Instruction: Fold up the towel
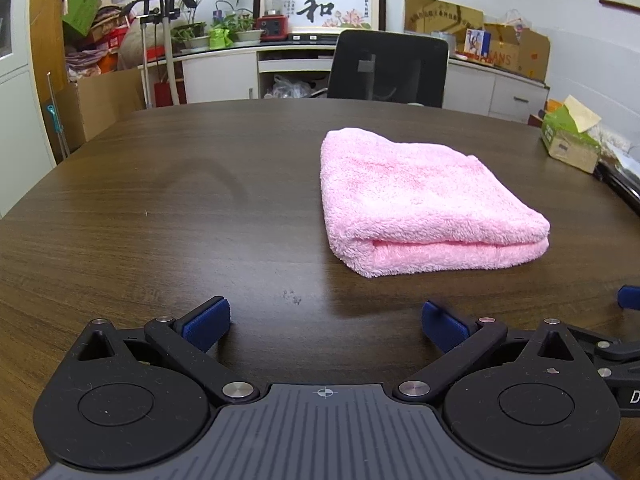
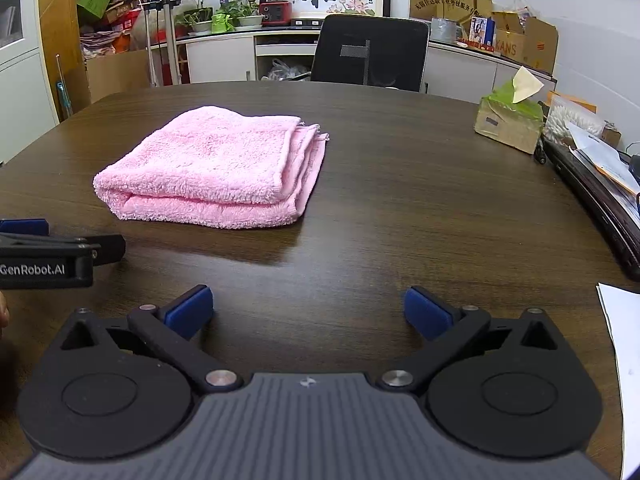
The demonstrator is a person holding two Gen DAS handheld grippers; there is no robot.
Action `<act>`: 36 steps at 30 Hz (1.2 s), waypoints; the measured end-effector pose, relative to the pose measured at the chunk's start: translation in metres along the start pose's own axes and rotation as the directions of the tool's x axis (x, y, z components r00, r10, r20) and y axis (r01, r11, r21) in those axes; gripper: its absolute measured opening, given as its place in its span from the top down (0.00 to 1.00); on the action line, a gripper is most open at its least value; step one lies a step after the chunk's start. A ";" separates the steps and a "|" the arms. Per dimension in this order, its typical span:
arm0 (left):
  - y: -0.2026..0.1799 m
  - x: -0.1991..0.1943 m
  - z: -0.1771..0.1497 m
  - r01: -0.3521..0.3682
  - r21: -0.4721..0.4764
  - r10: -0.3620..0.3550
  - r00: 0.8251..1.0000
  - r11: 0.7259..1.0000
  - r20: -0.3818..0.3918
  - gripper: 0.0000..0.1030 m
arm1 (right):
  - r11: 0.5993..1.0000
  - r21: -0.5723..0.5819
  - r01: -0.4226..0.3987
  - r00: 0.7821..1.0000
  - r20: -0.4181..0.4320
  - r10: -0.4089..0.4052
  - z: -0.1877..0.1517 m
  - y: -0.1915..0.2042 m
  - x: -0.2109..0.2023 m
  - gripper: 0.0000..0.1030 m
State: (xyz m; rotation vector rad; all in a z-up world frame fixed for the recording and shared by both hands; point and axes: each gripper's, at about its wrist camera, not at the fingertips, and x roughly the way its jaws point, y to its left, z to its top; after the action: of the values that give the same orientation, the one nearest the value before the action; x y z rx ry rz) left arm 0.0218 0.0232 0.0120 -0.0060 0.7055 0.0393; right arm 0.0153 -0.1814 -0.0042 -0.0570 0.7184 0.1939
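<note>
A pink fluffy towel [image 1: 420, 200] lies folded into a thick rectangle on the dark wooden table [image 1: 180, 208]. It also shows in the right wrist view [image 2: 216, 168], with its stacked loose edges at its right side. My left gripper [image 1: 326, 326] is open and empty, low over the table, nearer than the towel and to its left. My right gripper [image 2: 308, 312] is open and empty, nearer than the towel and to its right. The left gripper's side [image 2: 48, 256] shows at the left edge of the right wrist view. Neither gripper touches the towel.
A black office chair [image 1: 388, 68] stands at the table's far edge. A green tissue box [image 2: 510, 118], a bag of cotton swabs [image 2: 572, 122], a dark tray with papers [image 2: 600, 188] and a white sheet [image 2: 624, 352] lie along the table's right side. Cabinets line the back wall.
</note>
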 end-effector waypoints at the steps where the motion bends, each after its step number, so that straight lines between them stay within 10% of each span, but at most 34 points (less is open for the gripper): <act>1: -0.001 0.000 0.000 -0.003 0.004 0.003 1.000 1.000 -0.002 0.00 | 1.000 0.000 0.000 1.000 0.000 0.000 0.000 0.000 0.000 0.00; 36: 0.000 0.000 0.000 -0.004 0.009 0.004 1.000 1.000 -0.004 0.00 | 1.000 0.000 -0.003 1.000 -0.001 0.003 0.001 0.004 0.001 0.00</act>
State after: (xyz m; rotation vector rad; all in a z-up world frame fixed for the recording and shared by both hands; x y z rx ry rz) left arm 0.0216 0.0234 0.0125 0.0044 0.7101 0.0401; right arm 0.0161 -0.1773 -0.0040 -0.0563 0.7197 0.1972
